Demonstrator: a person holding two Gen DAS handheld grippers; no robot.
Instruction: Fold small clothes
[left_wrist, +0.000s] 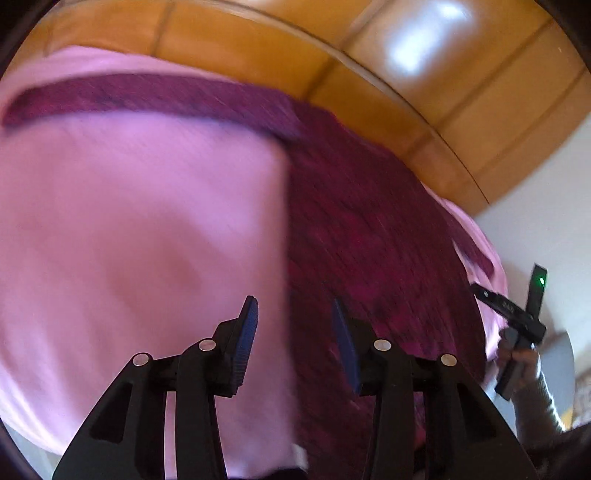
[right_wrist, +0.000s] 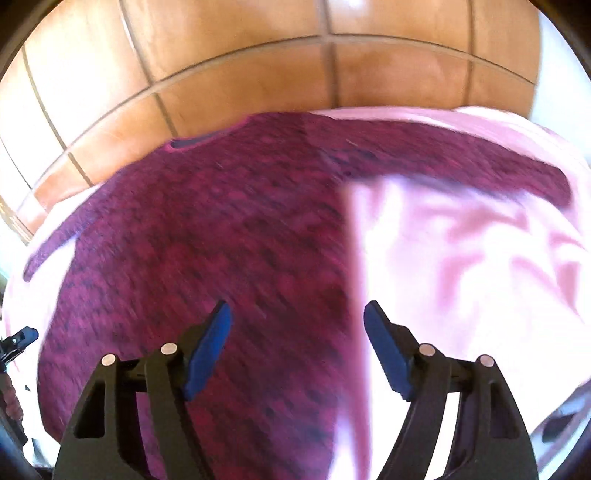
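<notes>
A dark magenta knit sweater (left_wrist: 369, 240) lies spread flat on a pink sheet (left_wrist: 129, 240), one sleeve (left_wrist: 147, 96) stretched out to the left. My left gripper (left_wrist: 295, 321) hovers over the sweater's side edge, open, with nothing between its fingers. In the right wrist view the sweater (right_wrist: 221, 240) fills the middle, its neckline (right_wrist: 195, 142) at the far side and a sleeve (right_wrist: 461, 155) reaching right. My right gripper (right_wrist: 297, 317) hangs open above the sweater's other side edge, holding nothing. Both views are blurred.
The pink sheet (right_wrist: 461, 258) is wrinkled beside the sweater. Orange floor tiles (right_wrist: 258, 48) lie beyond its far edge. A hand (left_wrist: 524, 365) holding the right gripper's body (left_wrist: 517, 317) shows at the right of the left wrist view. A white wall (left_wrist: 535, 229) stands behind it.
</notes>
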